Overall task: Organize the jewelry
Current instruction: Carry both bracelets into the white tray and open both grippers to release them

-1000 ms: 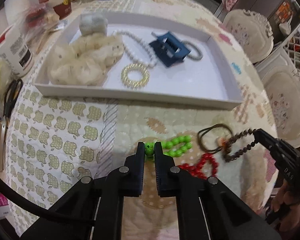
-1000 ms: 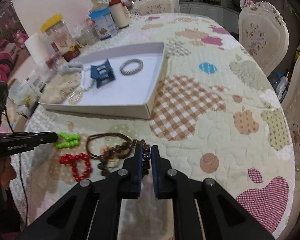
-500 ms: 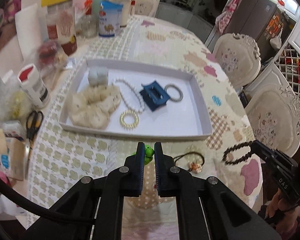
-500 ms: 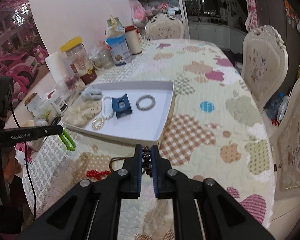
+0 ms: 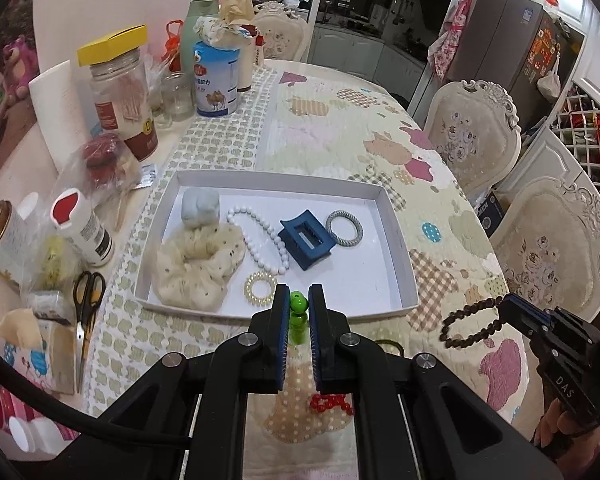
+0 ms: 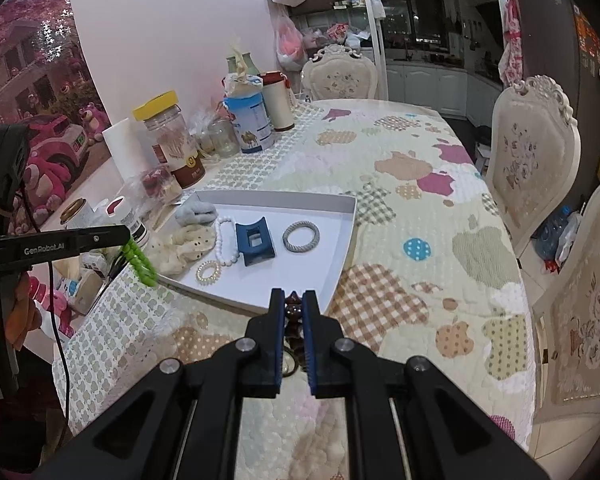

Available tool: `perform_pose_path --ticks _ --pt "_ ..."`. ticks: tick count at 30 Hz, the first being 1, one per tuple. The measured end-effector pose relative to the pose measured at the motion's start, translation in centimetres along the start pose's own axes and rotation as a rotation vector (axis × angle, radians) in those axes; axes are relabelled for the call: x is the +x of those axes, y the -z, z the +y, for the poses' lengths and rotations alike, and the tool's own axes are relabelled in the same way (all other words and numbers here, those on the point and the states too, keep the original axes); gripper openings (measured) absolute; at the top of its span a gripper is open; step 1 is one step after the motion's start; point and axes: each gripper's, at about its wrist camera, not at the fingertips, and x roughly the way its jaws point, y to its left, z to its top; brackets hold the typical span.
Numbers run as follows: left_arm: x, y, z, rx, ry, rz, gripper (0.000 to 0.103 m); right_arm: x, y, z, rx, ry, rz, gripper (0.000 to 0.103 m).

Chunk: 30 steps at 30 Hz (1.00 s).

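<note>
Dangling from my left gripper [image 5: 299,308], the green bead bracelet [image 5: 298,316] sits pinched between the fingers at lower centre of the left view, lifted clear of the quilt so I can, I judge, carry it over the near rim of the white tray [image 5: 396,216] just beyond. My right gripper [image 6: 293,306] is clamped on the brown bead bracelet [image 5: 470,322], which hangs as a loop at the right of the left view, likewise raised for the tray. Below, the red bracelet [image 5: 332,404] lies on the tablecloth [image 5: 340,136].
</note>
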Motion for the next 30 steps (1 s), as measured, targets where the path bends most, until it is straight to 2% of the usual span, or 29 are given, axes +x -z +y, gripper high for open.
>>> perform_pose_path --ticks 8,15,24,30 --pt "2.0 -2.9 1.3 -0.013 -0.023 -0.005 0.008 2.3 -1.8 1.1 -0.015 -0.019 0.01 0.008" --pt "5.6 -6.0 2.9 -0.043 -0.039 0.023 0.008 6.2 -3.3 2.1 -0.006 -0.042 0.049 0.008" --pt "10.3 -9.8 2.1 -0.023 -0.044 0.036 0.008 11.4 -4.5 3.4 0.027 -0.1 0.1 0.008" --pt "13.9 -11.5 1.1 -0.043 0.014 0.068 0.008 14.8 -4.8 4.4 0.066 -0.162 0.138 0.008"
